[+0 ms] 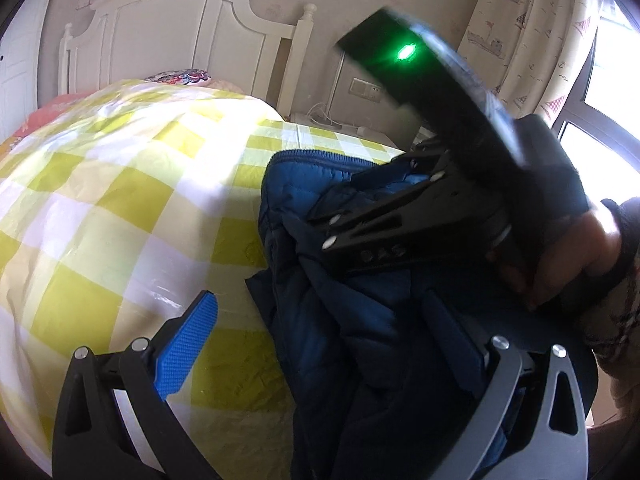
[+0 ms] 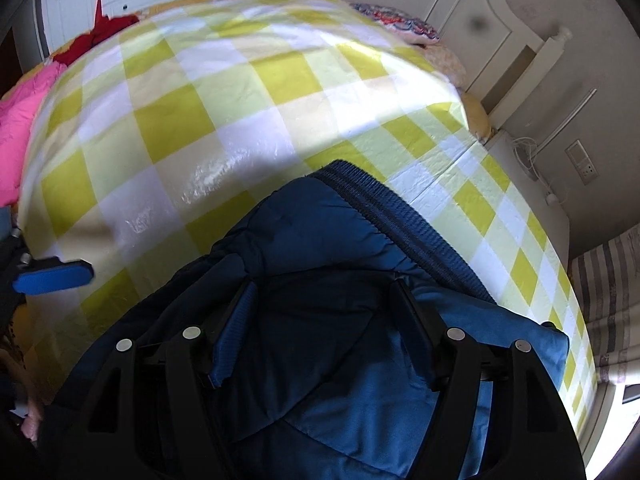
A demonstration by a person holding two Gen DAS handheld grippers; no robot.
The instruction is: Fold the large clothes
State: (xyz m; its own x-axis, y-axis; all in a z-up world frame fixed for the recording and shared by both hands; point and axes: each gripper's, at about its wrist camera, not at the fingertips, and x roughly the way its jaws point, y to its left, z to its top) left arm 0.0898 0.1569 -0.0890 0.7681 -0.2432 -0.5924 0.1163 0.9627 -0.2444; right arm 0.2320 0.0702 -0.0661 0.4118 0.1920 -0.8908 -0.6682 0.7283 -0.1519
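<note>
While the navy-and-blue quilted padded jacket [image 2: 320, 280] lies bunched on the green-checked bedspread [image 2: 200, 120], between the spread right tongs [image 2: 324, 320], the left tongs [image 1: 320, 344], likewise apart, straddle its near edge.

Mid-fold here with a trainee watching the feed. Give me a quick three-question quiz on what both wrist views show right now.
1. True or false: the blue jacket lies on a yellow and white checked cover.
2. Which gripper has jacket fabric bunched between its jaws: A) the left gripper, B) the right gripper, C) neither?
3. Fill in: on the right gripper's housing, seen from the left wrist, glows a ____ light.

Key: 1 true; 2 B; 3 green.
</note>
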